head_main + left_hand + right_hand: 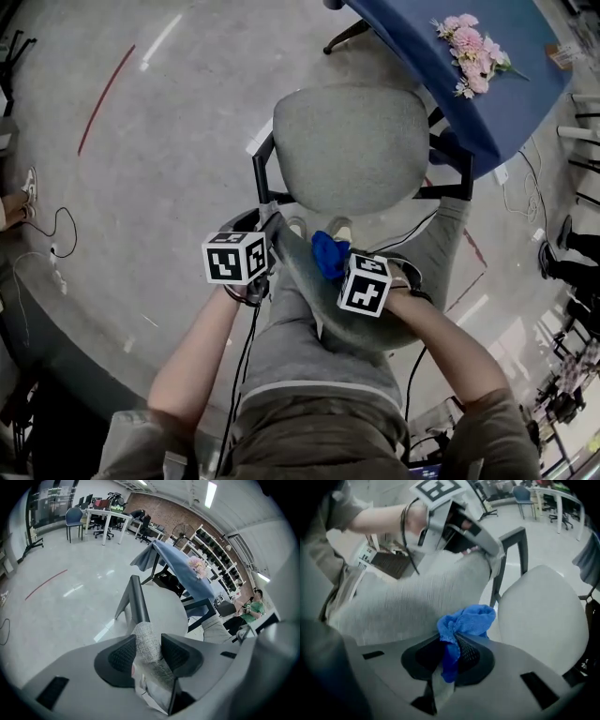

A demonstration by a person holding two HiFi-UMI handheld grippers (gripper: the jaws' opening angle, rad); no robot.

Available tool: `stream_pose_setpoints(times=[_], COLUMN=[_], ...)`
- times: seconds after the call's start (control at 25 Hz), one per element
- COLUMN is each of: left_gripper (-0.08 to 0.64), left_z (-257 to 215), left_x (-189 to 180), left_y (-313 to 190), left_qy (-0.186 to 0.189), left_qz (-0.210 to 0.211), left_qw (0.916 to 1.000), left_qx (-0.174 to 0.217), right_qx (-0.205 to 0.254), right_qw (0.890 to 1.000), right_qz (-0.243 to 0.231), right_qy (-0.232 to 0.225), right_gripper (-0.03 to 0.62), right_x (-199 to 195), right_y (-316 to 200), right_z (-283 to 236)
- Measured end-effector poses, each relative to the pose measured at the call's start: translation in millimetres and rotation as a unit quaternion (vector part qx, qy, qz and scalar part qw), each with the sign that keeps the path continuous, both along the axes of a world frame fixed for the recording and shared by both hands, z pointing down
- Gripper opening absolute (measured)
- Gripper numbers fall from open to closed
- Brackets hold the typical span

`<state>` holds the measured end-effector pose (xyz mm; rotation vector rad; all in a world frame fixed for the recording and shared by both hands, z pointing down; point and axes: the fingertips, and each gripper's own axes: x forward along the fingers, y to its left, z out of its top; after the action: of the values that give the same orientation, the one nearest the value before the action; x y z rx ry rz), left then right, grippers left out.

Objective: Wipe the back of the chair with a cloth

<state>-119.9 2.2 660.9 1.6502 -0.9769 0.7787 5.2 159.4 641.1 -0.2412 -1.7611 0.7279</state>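
my left gripper [149,649] is clamped on the edge of the chair back [146,637], with the grey woven fabric pinched between its jaws. i judge that this hold steadies the chair so it cannot swivel or roll off when i push on it. my right gripper [451,654] is closed tight on the blue cloth [466,623]. a bunched wad pokes out past the jaw tips, so soft cloth rather than hard plastic meets the fabric. that wad sits right at the broad grey face of the chair back, but i cannot tell whether it is pressed on or just off it. seen from my head, both grippers are at the top of the chair back. the left one is at its left edge, near the black armrest [261,173], the right one is toward its right side, and the cloth is between them. the seat [352,145] lies on the far side of the chair back. beyond the seat is a blue tabletop [506,103] with pink flowers [472,52], and neither matters to the wipe. i judge the wiping is at its start or in mid stroke. the next move calls for dragging the cloth across the chair back with even pressure while the left gripper braces it.
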Motion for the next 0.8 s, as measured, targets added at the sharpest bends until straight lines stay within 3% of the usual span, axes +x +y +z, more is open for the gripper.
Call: stream_pose_setpoints(times=[0.08, 0.2, 0.36, 0.48, 0.56, 0.64, 0.8], left_gripper=[0.187, 0.187, 0.187, 0.187, 0.187, 0.187, 0.187], left_z=[0, -1, 1, 1, 1, 1, 0], left_x=[0, 0, 1, 1, 1, 1, 2], left_y=[0, 0, -2, -2, -1, -1, -1], left_qy=[0.001, 0.001, 0.001, 0.002, 0.001, 0.002, 0.003], left_qz=[-0.001, -0.002, 0.002, 0.004, 0.005, 0.005, 0.006], left_qw=[1.0000, 1.0000, 1.0000, 1.0000, 1.0000, 1.0000, 1.0000], left_qx=[0.000, 0.001, 0.002, 0.002, 0.000, 0.000, 0.000], right_qx=[-0.006, -0.022, 0.045, 0.087, 0.081, 0.058, -0.025], right_qw=[0.998, 0.994, 0.972, 0.959, 0.959, 0.967, 0.990], right_qz=[-0.037, -0.042, -0.089, -0.056, -0.026, -0.017, 0.015], right_qy=[0.042, 0.099, 0.214, 0.265, 0.269, 0.247, 0.140], right_gripper=[0.074, 0.074, 0.074, 0.074, 0.074, 0.074, 0.074], right_x=[45, 109, 205, 244, 244, 224, 142], right_y=[16, 18, -20, -56, -59, -43, 9], right_z=[6, 8, 11, 10, 11, 13, 0])
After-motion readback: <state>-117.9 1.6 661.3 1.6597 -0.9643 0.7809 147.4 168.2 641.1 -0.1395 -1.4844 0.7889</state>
